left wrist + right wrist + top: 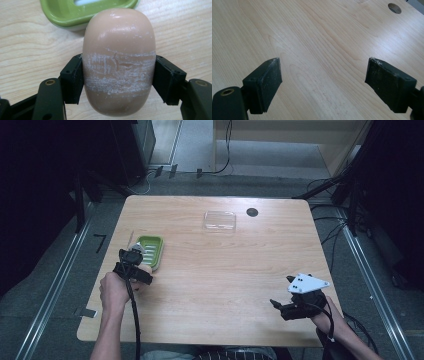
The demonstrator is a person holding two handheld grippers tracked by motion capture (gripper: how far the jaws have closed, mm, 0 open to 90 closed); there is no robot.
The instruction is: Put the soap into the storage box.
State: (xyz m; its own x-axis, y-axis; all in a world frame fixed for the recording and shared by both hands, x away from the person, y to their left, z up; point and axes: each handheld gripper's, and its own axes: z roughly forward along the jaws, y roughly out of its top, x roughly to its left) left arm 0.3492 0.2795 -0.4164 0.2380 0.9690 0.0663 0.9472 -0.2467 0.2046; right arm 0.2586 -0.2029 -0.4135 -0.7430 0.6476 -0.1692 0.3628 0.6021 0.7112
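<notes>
Left gripper (pixel 117 82) clamps a beige soap bar (pixel 119 60) beside the green soap dish (pixel 151 251) on the pale wooden table (pixel 225 270); right gripper (pixel 323 82) gapes wide above bare wood, dark room around

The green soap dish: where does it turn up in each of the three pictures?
High view: the green soap dish lies on the left part of the wooden table, just ahead of the left gripper.
Left gripper view: its rim runs along the top edge, behind the soap bar clamped in the jaws.
Right gripper view: not in it.
Shared landmark: the pale wood grain of the table.
</notes>
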